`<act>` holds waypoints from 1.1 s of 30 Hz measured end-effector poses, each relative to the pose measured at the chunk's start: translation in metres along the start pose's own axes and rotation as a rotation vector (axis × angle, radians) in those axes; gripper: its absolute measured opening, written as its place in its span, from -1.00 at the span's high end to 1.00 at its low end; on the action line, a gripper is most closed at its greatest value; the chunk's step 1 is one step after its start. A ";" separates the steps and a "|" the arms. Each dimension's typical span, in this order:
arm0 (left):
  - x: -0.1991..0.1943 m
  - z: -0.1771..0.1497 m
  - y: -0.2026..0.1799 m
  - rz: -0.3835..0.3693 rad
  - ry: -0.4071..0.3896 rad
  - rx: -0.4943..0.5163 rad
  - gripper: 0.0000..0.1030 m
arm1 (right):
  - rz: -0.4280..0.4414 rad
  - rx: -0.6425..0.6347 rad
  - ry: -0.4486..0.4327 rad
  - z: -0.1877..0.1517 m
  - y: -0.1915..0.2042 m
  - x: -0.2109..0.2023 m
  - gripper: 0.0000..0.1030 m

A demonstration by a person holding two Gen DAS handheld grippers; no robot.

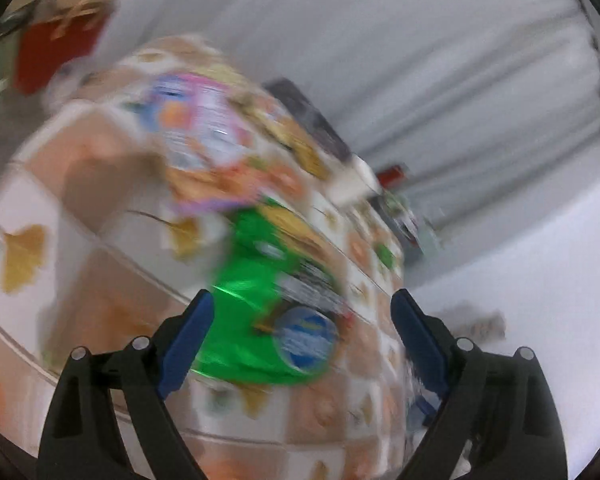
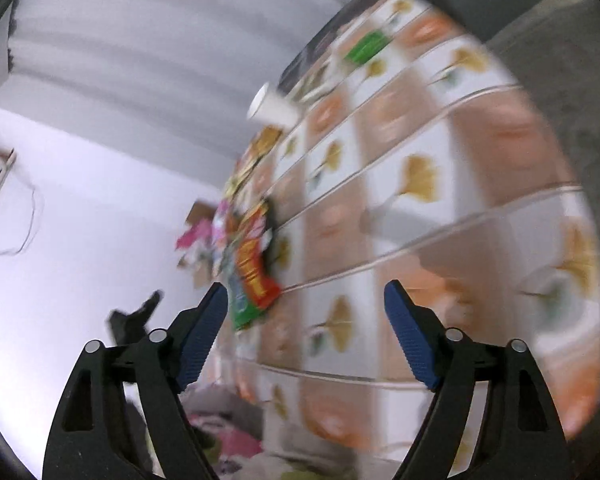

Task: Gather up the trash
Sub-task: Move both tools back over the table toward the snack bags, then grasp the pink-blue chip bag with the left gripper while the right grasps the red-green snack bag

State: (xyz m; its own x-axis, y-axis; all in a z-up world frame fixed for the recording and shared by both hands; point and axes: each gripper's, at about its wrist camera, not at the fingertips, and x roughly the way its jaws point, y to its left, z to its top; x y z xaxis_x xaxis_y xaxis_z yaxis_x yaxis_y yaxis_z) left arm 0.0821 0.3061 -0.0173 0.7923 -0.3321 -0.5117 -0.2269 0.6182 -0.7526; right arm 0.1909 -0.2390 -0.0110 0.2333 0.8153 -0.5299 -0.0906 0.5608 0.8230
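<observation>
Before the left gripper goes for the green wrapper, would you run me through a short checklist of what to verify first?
1. Left gripper open: ok, blue pads spread wide.
2. Nothing held in it: ok, the green wrapper lies on the tablecloth beyond the pads, which are not pressing on it.
3. Wrapper lined up between the fingers: ok, roughly centred, though blurred.
4. Right gripper open and empty: ok.
5. Neighbouring trash clear of the grab: cannot tell; a pink wrapper lies just behind, edges smeared.
6. Steady view: not ok, both wrist views are motion-blurred.
</observation>
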 end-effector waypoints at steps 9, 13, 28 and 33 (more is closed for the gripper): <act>0.035 0.050 0.044 0.014 0.038 -0.126 -0.48 | 0.037 0.039 0.215 0.025 0.021 0.098 -0.53; 0.055 0.069 0.052 0.038 0.055 -0.142 -0.31 | 0.018 0.053 0.269 0.034 0.025 0.129 -0.53; 0.091 0.087 0.058 0.202 0.095 -0.048 0.48 | 0.010 -0.061 0.396 0.040 0.071 0.205 -0.50; 0.094 0.086 0.056 0.228 0.095 -0.015 0.65 | -0.014 -0.097 0.421 0.039 0.088 0.203 -0.34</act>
State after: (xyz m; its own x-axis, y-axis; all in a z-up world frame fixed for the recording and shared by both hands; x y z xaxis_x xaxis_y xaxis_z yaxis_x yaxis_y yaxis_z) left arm 0.1923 0.3705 -0.0724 0.6629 -0.2517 -0.7051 -0.4027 0.6741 -0.6192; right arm 0.2676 -0.0301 -0.0386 -0.1783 0.7837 -0.5950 -0.1858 0.5670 0.8025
